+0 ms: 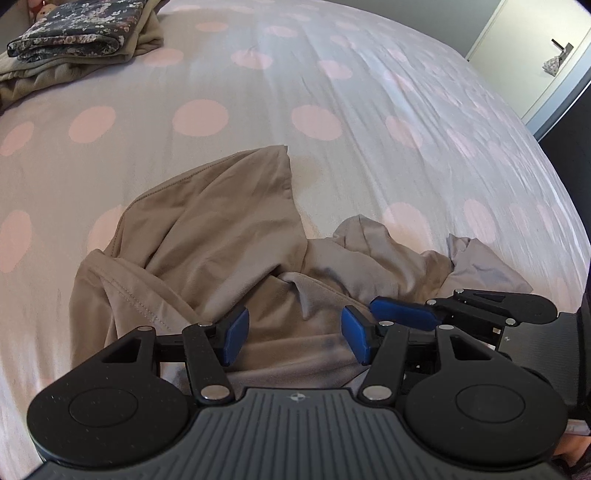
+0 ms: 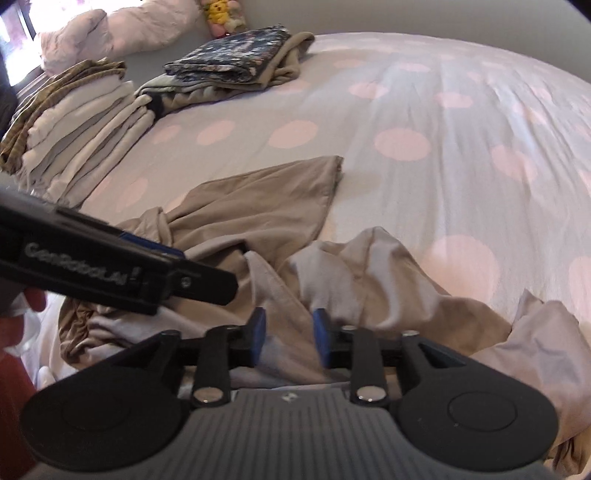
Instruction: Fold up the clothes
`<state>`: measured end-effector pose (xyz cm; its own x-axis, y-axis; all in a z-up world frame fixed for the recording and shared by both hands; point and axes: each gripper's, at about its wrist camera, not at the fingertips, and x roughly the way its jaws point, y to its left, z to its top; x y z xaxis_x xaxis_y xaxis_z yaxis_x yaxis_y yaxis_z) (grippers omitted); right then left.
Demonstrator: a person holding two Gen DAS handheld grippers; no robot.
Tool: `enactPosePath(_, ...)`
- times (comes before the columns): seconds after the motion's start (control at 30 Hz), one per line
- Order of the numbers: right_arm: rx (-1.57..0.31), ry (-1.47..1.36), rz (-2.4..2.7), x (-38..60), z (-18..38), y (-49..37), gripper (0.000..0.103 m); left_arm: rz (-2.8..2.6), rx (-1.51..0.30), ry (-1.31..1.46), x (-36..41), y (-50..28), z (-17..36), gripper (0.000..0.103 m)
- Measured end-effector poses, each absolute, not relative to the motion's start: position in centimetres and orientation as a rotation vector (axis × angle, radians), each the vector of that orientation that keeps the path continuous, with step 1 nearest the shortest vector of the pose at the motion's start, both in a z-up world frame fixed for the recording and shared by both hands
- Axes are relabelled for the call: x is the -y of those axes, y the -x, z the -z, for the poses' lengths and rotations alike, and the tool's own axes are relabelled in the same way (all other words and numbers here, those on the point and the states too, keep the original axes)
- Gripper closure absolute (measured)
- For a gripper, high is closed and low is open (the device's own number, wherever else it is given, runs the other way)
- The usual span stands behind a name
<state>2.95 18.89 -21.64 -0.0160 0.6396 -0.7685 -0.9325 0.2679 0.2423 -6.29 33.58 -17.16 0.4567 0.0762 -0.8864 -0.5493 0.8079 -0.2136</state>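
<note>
Hovering low over the bed, both grippers are right down on the crumpled beige garment [image 1: 207, 236], which lies rumpled on the near part of the polka-dot bedspread [image 1: 369, 92], one flat flap reaching away across the pink spots. Left gripper [image 1: 295, 338] first: blue pads spread wide, fabric lying under and between them, nothing pinched, so that one is released. Over to the right gripper [image 2: 289, 334]: jaws standing narrower, a raised ridge of the beige cloth running up between the blue pads, yet the right-hand pad is blurred and whether they actually press the fold I cannot tell. From the left wrist view the right gripper's blue finger pokes in just beside the left one's right pad, so the two tools are working close together on the same bunch of cloth.

Writing now: across the side of the left gripper's black body in the right wrist view, pale lettering that looks like "GenRobot.AI" with an exclamation mark, partly smeared.

Further back, a folded dark floral piece [image 2: 236, 51] sits on top of a khaki one, a stack of pale folded clothes [image 2: 85, 125] stands to its left, and a yellow plush toy [image 2: 218, 13] rests by the pillow [image 2: 110, 29]
</note>
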Motion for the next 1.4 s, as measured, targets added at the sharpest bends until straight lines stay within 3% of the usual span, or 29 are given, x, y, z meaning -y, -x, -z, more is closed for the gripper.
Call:
enactPosePath(0.07,-0.972,0.391,-1.298,-19.1,22.1,-3.3,0.075,-0.413,-1.033,0.524,-33.5,6.1,17.1,0.049)
enactPosePath(0.1,-0.991,0.389,-1.297,-19.2,22.3,-3.5,0.091,-0.414,-1.034,0.527,-33.5,6.0,17.1,0.049)
enactPosePath(0.13,-1.01,0.387,-1.296,-19.3,22.6,-3.7,0.097,-0.415,-1.034,0.531,-33.5,5.9,17.1,0.049)
enactPosePath(0.53,-0.989,0.276,-1.622,-17.3,20.3,-1.0,0.099,-0.446,-1.082,0.57,-33.5,5.7,18.1,0.049)
enactPosePath(0.57,-0.989,0.271,-1.656,-17.1,20.1,-0.7,0.099,-0.447,-1.09,0.569,-33.6,5.8,18.3,0.052)
enactPosePath(0.67,-0.963,0.301,-1.678,-17.0,19.7,0.3,0.099,-0.432,-1.125,0.556,-33.6,6.0,19.0,0.083)
enactPosePath(0.77,-0.961,0.299,-1.661,-17.0,19.5,0.3,0.092,-0.45,-1.131,0.487,-33.5,6.4,19.1,0.096)
enactPosePath(0.83,-0.95,0.298,-1.639,-16.8,19.1,0.1,0.089,-0.469,-1.12,0.467,-33.7,6.8,18.7,0.098)
enactPosePath(0.97,-0.909,0.31,-1.565,-16.6,18.2,-1.2,0.074,-0.506,-1.078,0.445,-34.7,7.6,17.4,0.098)
enactPosePath(1.13,-0.864,0.373,-1.406,-17.9,18.2,-4.2,0.071,-0.548,-1.028,0.43,-35.6,8.4,16.0,0.098)
enactPosePath(1.3,-0.869,0.431,-1.3,-20.8,20.0,-7.5,0.051,-0.587,-1.006,0.43,-36.8,9.3,15.2,0.098)
enactPosePath(1.4,-0.877,0.456,-1.265,-22.2,21.3,-9.0,0.045,-0.607,-1.0,0.44,-37.6,9.9,14.9,0.098)
